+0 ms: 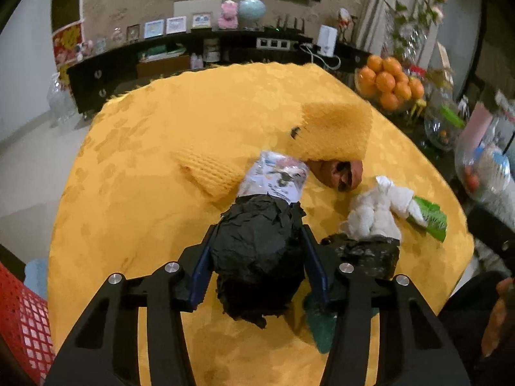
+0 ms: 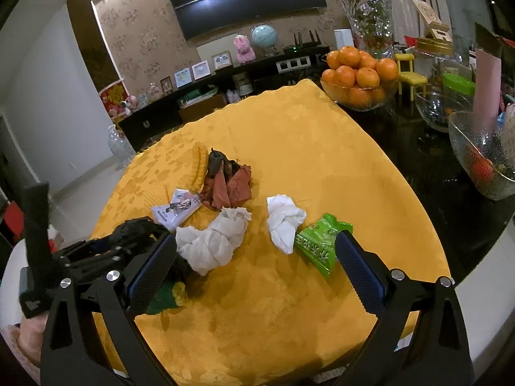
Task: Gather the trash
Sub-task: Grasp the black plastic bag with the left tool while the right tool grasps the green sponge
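My left gripper [image 1: 259, 244] is shut on a crumpled black paper wad [image 1: 257, 260], held just above the yellow tablecloth [image 1: 145, 167]. Beyond it lie a small printed packet [image 1: 276, 177], brown crumpled paper [image 1: 338, 173], white tissue [image 1: 376, 212], a green wrapper [image 1: 431, 218] and another black scrap [image 1: 367, 254]. My right gripper [image 2: 254, 251] is open and empty, low over the cloth. Between and beyond its fingers lie two white tissue wads [image 2: 215, 241] [image 2: 283, 218], the green wrapper [image 2: 318, 244], the packet [image 2: 175, 209] and brown paper [image 2: 228, 183]. The left gripper [image 2: 128, 234] shows at left.
A yellow foam net sleeve [image 1: 334, 132] lies on the cloth. A bowl of oranges [image 2: 360, 77], glass bowls [image 2: 482, 157] and jars stand on the dark table at right. A red basket [image 1: 22, 321] sits at lower left. A sideboard with a TV is behind.
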Motion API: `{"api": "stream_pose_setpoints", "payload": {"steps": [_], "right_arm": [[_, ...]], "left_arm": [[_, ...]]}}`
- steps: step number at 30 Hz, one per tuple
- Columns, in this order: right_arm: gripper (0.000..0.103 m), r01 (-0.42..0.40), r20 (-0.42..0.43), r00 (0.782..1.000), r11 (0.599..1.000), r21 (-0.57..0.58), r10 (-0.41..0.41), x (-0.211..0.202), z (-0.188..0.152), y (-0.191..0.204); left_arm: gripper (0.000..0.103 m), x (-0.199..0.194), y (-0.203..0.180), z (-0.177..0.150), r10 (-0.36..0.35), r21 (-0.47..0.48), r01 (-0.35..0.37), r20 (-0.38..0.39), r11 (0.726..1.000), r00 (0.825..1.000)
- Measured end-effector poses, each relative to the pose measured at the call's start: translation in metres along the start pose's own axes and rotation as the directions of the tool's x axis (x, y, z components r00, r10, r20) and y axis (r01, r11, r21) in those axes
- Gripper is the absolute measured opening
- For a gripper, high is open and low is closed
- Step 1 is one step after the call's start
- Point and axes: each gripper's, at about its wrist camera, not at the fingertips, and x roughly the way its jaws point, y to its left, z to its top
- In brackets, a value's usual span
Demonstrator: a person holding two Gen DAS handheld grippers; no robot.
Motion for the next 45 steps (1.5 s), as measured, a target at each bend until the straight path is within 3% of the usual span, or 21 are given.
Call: {"api": "stream_pose_setpoints", "payload": {"steps": [6, 15, 25, 34, 36, 39, 41, 45], "right_arm": [[0.096, 0.007, -0.004, 1.000, 0.999, -0.035, -0.007, 0.005, -0.002, 0.007], [0.096, -0.037, -0.002, 0.999, 0.990, -0.132, 0.038, 0.008, -0.008, 0.036], [0.096, -0.167, -0.183, 0.975, 0.964, -0.205, 0.130, 0.038, -0.037, 0.079], [0.096, -0.133, -0.209, 0.975, 0.947, -0.294, 0.072, 0.060, -0.052, 0.109], [0.093, -0.120, -0.205, 0.977, 0.942, -0.314, 0.056, 0.065, -0.053, 0.114], [0.078, -0.107, -0.224, 0.974, 0.932, -0.346, 0.028, 0.075, -0.056, 0.120], [0.063, -0.111, -0.246, 0.969, 0.929, -0.352, 0.022, 0.080, -0.059, 0.122], [0.059, -0.136, -0.226, 0.972, 0.938, -0.319, 0.064, 0.072, -0.055, 0.119]], "left_arm": [[0.048, -0.033, 0.021, 0.001, 0.052, -0.026, -0.050, 0.066, 0.998, 0.996], [0.048, -0.094, 0.053, -0.012, 0.139, -0.068, -0.130, 0.157, 0.989, 0.978], [0.048, -0.134, 0.083, -0.038, 0.209, -0.120, -0.187, 0.210, 0.975, 0.955], [0.048, -0.136, 0.108, -0.054, 0.218, -0.190, -0.182, 0.195, 0.965, 0.956], [0.048, -0.138, 0.110, -0.056, 0.220, -0.199, -0.180, 0.198, 0.963, 0.955], [0.048, -0.140, 0.113, -0.058, 0.218, -0.209, -0.175, 0.200, 0.962, 0.955], [0.048, -0.142, 0.115, -0.060, 0.213, -0.218, -0.168, 0.202, 0.962, 0.956], [0.048, -0.148, 0.118, -0.060, 0.215, -0.232, -0.164, 0.212, 0.959, 0.954]]}}
